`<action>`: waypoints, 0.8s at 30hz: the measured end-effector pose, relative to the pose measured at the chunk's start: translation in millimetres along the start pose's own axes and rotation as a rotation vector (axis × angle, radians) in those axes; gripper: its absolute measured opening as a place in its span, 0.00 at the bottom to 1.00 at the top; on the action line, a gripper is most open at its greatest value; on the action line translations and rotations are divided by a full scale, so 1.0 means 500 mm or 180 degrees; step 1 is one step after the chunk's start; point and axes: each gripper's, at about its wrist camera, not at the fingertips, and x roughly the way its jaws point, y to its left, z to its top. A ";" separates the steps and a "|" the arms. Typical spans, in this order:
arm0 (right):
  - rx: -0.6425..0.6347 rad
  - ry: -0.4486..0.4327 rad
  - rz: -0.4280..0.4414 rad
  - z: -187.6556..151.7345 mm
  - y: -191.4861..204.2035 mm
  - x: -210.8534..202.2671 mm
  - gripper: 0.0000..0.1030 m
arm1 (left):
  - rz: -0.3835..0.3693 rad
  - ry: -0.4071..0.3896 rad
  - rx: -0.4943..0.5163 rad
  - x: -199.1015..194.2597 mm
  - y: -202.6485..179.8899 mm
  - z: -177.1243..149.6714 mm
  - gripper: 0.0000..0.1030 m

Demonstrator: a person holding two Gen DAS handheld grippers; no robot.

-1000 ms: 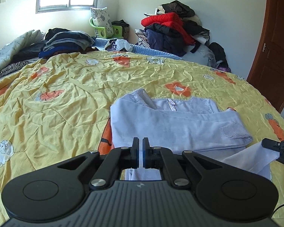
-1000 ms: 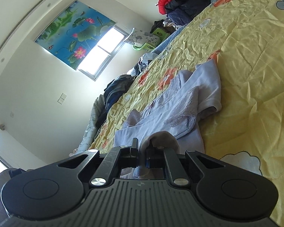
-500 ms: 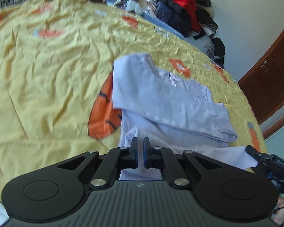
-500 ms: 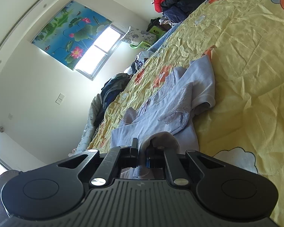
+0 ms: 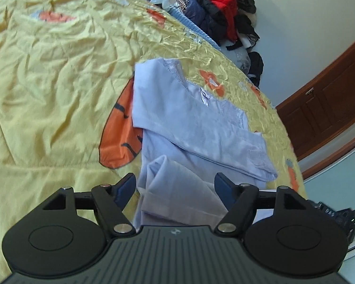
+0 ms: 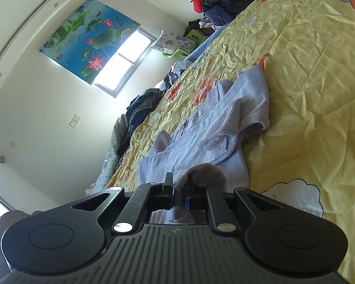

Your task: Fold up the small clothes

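Left gripper point(image 5: 175, 187) newly spread wide, right gripper point(image 6: 178, 189) still pinching lavender top point(image 5: 189, 123) hem

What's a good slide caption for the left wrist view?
Left gripper open above the hem of a lavender top on the yellow quilt.

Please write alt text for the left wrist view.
The left gripper is open above the near hem of a pale lilac top lying partly folded on a yellow bedspread. Piled clothes and a wooden door are behind.
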 end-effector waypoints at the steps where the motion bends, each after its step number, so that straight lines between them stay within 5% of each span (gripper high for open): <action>1: 0.0001 0.0004 0.0000 0.000 -0.001 0.001 0.15 | -0.0001 0.0006 0.0032 0.000 0.000 0.004 0.71; 8: 0.0030 0.0016 -0.0001 0.000 -0.006 0.005 0.15 | -0.0183 0.0177 0.0122 0.013 -0.003 0.005 0.70; 14: 0.0029 0.0024 -0.0004 0.000 -0.005 0.006 0.15 | -0.0400 0.0324 0.0152 0.019 -0.012 0.001 0.47; 23: 0.0039 0.0059 0.0012 -0.003 -0.008 0.011 0.16 | -0.0079 0.0433 0.0330 0.057 -0.026 -0.009 0.47; 24: 0.0035 0.0063 0.0006 -0.003 -0.008 0.011 0.16 | -0.0064 0.0430 0.0353 0.058 -0.028 -0.011 0.38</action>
